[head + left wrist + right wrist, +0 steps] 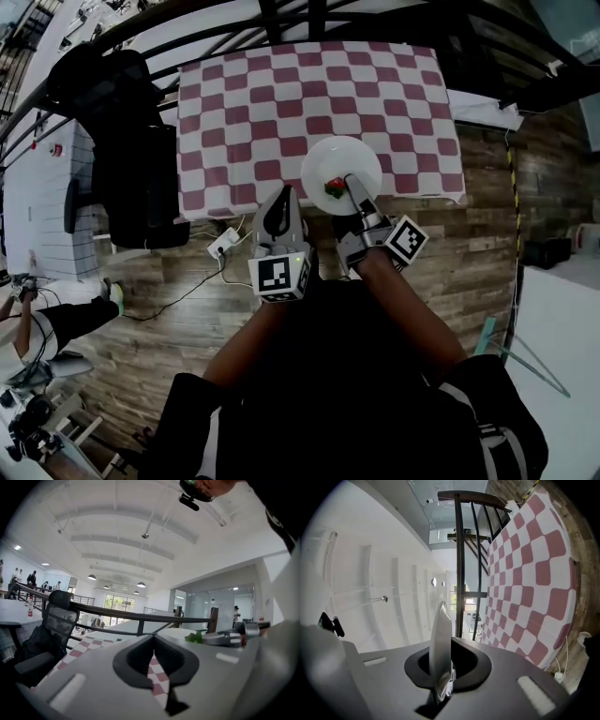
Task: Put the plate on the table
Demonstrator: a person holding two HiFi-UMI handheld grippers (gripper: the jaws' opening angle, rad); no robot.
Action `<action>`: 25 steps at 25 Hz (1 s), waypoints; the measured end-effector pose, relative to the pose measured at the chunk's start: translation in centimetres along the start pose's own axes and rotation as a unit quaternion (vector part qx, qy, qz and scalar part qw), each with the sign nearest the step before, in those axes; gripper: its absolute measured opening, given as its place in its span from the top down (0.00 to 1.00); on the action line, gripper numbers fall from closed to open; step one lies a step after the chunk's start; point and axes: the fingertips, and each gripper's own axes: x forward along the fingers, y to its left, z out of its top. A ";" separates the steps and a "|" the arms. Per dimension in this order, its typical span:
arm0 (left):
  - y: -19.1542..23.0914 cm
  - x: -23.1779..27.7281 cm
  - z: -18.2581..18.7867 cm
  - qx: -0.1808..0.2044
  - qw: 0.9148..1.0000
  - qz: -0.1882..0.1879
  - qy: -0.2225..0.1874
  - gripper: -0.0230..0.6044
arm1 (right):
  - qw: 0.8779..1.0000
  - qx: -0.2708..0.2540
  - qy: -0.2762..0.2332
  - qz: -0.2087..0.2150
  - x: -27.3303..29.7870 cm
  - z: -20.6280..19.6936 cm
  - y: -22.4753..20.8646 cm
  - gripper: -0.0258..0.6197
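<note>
Seen from above, a person stands on a wooden floor [450, 253] at the near edge of a table [234, 103] covered by a red-and-white checked cloth [394, 84], with 2 grippers held out in front.

The right gripper [351, 183] has its jaws clamped on the near rim of a round white plate [339, 155]. In the right gripper view that rim shows edge-on, pinched between the 2 jaws. The plate lies flat over the table's near edge, partly above the cloth; whether it touches the cloth cannot be told. On the plate, just beside the jaws, sits 1 small red and green item [335, 187] (too small to name).

The left gripper [285, 195] is just left of the plate and points toward the table. Its jaws meet tip to tip with nothing between them; only checked cloth shows through the slit behind the tips.

A black office chair [131, 159] stands at the table's left side, and a white power strip [223, 245] lies on the floor near the table's edge.
</note>
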 end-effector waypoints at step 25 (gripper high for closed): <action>11.4 9.0 2.0 -0.025 0.999 -0.040 -0.006 0.95 | 0.999 -0.013 -0.048 0.013 12.5 -0.3 1.0 0.95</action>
